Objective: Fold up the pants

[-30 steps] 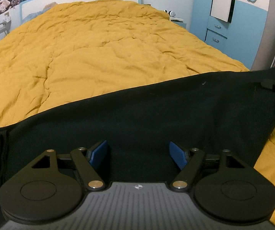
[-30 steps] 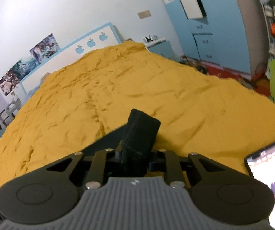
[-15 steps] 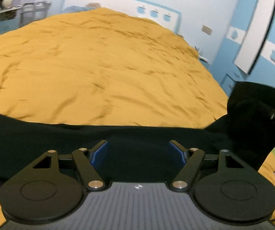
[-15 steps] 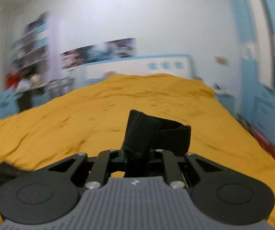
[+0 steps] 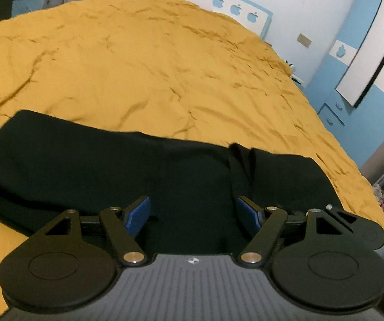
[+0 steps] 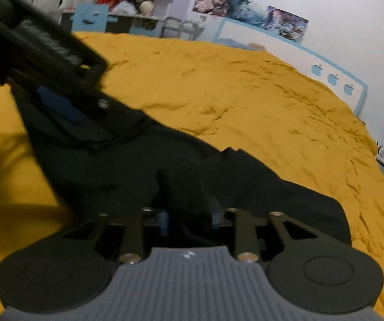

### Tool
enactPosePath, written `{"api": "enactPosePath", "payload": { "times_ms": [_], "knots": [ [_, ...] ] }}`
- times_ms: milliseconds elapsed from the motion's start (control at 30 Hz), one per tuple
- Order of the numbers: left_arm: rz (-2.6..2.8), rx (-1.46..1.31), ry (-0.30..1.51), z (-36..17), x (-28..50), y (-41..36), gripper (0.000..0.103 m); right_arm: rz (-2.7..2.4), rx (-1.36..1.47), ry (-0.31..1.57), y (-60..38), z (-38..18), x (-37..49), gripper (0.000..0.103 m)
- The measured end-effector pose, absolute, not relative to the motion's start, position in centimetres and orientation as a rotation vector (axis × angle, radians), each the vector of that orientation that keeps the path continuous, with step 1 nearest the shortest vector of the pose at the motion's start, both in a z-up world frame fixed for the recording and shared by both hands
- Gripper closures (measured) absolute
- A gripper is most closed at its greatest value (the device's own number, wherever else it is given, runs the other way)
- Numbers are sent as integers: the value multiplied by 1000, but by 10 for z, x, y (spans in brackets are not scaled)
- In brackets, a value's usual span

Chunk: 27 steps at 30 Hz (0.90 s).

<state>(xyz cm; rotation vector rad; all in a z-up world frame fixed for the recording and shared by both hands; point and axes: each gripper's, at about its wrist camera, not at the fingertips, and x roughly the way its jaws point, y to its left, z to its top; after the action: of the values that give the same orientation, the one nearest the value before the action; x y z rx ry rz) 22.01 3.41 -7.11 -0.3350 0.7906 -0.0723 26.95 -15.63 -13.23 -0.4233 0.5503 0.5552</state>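
Black pants (image 5: 111,160) lie doubled across the near part of a mustard bed cover (image 5: 138,67). My left gripper (image 5: 193,211) hovers over them, its blue pads (image 5: 138,214) wide apart and holding nothing. A fold ridge in the cloth runs just beyond its right pad. In the right wrist view the pants (image 6: 272,200) spread ahead. My right gripper (image 6: 189,219) sits low on them, its jaws opening with a bunch of black cloth still between the pads. The left gripper (image 6: 66,112) shows at the upper left there, above the pants' left part.
The bed cover (image 6: 245,93) fills most of both views. A white headboard with blue apple shapes (image 5: 234,8) stands at the far end. Blue wardrobe doors (image 5: 366,80) are to the right, and a cluttered desk and shelves (image 6: 138,5) to the far left.
My right gripper swung left, carrying the pants' end over the rest, and its jaws parted from their tight grip. The left gripper shifted and rolled, staying open. The pants went from stretched out to doubled.
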Motion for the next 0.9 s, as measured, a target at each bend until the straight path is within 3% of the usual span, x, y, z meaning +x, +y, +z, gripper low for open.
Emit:
{"api": "enactPosePath", "payload": {
  "times_ms": [300,433,700,900],
  "knots": [
    [-147,-340,821,-80,228,11,17,587,-137,570,-219,-103,258,61],
    [-138,-361,836,-80,235,5,18,474,18,532,-256,-97,254,53],
    [-149,-446,775,-70,227,2,17,297,264,558,-312,-117,262,52],
    [-214,-417,901,-84,240,-24,15,282,432,528,-341,-143,255,51]
  ]
}}
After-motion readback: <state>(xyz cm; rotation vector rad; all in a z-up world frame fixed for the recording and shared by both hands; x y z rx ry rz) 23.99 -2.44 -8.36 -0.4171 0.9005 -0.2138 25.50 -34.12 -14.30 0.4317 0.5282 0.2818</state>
